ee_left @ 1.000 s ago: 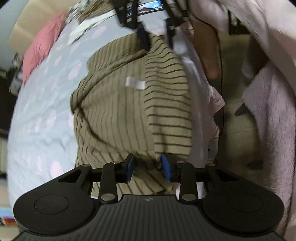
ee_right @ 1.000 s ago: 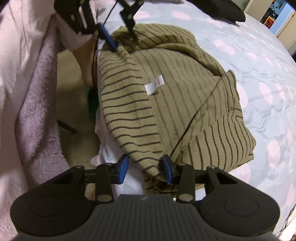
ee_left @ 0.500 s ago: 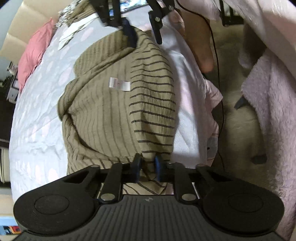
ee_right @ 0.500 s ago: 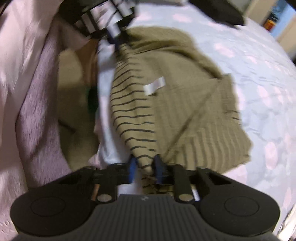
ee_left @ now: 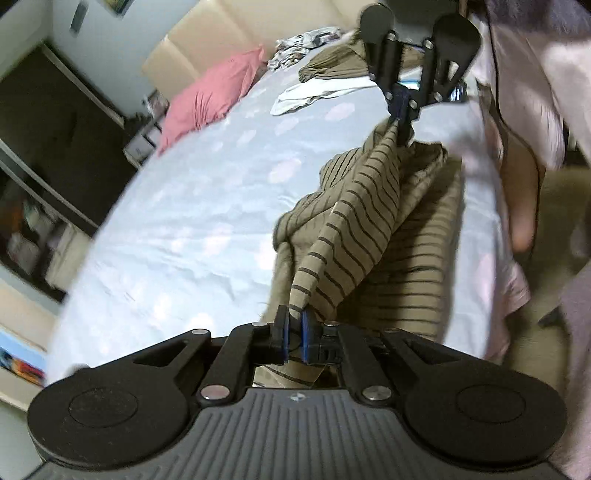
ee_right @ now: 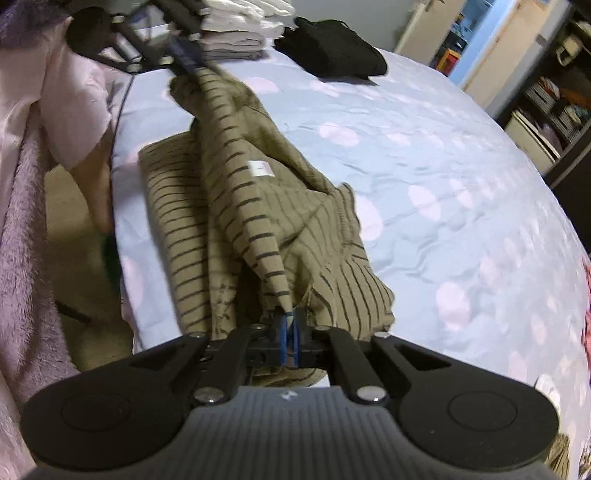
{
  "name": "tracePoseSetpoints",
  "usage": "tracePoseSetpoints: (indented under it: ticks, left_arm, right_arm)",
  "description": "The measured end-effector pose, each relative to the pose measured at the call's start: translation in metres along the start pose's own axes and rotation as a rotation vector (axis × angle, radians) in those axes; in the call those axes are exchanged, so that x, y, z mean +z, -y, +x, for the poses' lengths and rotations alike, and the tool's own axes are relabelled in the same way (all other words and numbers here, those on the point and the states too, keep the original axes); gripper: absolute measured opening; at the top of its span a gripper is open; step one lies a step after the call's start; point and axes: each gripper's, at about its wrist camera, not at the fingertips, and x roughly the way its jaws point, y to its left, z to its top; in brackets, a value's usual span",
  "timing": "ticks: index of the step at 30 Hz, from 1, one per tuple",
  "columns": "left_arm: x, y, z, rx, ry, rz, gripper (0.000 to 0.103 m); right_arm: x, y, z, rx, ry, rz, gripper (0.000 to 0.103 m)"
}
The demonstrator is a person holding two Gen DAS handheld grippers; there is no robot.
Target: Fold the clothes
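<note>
An olive shirt with dark stripes [ee_left: 362, 221] lies near the bed's edge, one edge pulled up taut between both grippers. My left gripper [ee_left: 293, 325] has that edge between its blue pads, which press on it as the jaws are still closing. In the same view my right gripper [ee_left: 402, 110] pinches the far end of the edge. The right wrist view shows the right gripper [ee_right: 290, 325] shut on a corner of the striped shirt [ee_right: 240, 192], and the left gripper [ee_right: 184, 55] holding the other end. A white label [ee_right: 260, 168] shows on the inner side.
The pale blue spotted bedsheet [ee_left: 184, 221] spreads beyond the shirt. A pink pillow [ee_left: 210, 99], a white garment [ee_left: 314, 94], a folded stack [ee_right: 236, 26] and a black garment [ee_right: 332, 55] lie on the bed. A person's leg [ee_left: 521, 199] stands beside it.
Both grippers went from open around the shirt's edge to pinching it. Both then rose, lifting that edge off the bed into a taut ridge.
</note>
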Motion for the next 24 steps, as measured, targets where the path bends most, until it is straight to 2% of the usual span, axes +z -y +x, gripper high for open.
tracePoseSetpoints:
  ticks: [1, 2, 4, 7, 10, 12, 16, 18, 22, 24]
  left_arm:
    - [0.001, -0.001, -0.002, -0.02, 0.013, -0.017, 0.005]
    - [0.001, -0.003, -0.004, -0.074, 0.022, -0.055, 0.005]
    - [-0.001, -0.012, -0.004, -0.243, 0.011, -0.139, 0.005]
    - [-0.006, -0.014, 0.004, -0.359, -0.004, -0.214, 0.005]
    - [-0.008, -0.022, 0.006, -0.36, -0.012, -0.272, 0.005]
    - [-0.007, -0.029, 0.004, -0.317, 0.012, -0.33, 0.005]
    - [-0.017, -0.063, 0.0, -0.43, 0.091, -0.569, 0.005]
    - [-0.021, -0.073, 0.001, -0.477, 0.099, -0.643, 0.005]
    - [-0.021, -0.072, 0.005, -0.48, 0.07, -0.633, 0.006]
    - [-0.019, -0.065, 0.004, -0.413, 0.055, -0.583, 0.006]
  right_arm:
    - [-0.001, 0.004, 0.0, 0.011, 0.004, 0.018, 0.004]
    - [-0.002, 0.006, -0.001, 0.017, 0.009, 0.028, 0.004]
    - [-0.002, 0.007, 0.0, 0.023, 0.017, 0.041, 0.004]
    - [0.002, 0.004, 0.005, 0.011, 0.012, 0.03, 0.004]
    - [0.002, 0.005, 0.005, 0.007, 0.011, 0.03, 0.004]
    - [0.001, 0.006, 0.007, 0.005, 0.013, 0.04, 0.004]
    - [0.0, 0.006, 0.004, 0.011, 0.021, 0.051, 0.004]
    - [0.0, 0.007, 0.004, 0.01, 0.024, 0.058, 0.004]
    - [0.0, 0.009, 0.006, -0.015, 0.019, 0.069, 0.004]
    - [0.001, 0.008, 0.008, -0.034, 0.01, 0.065, 0.004]
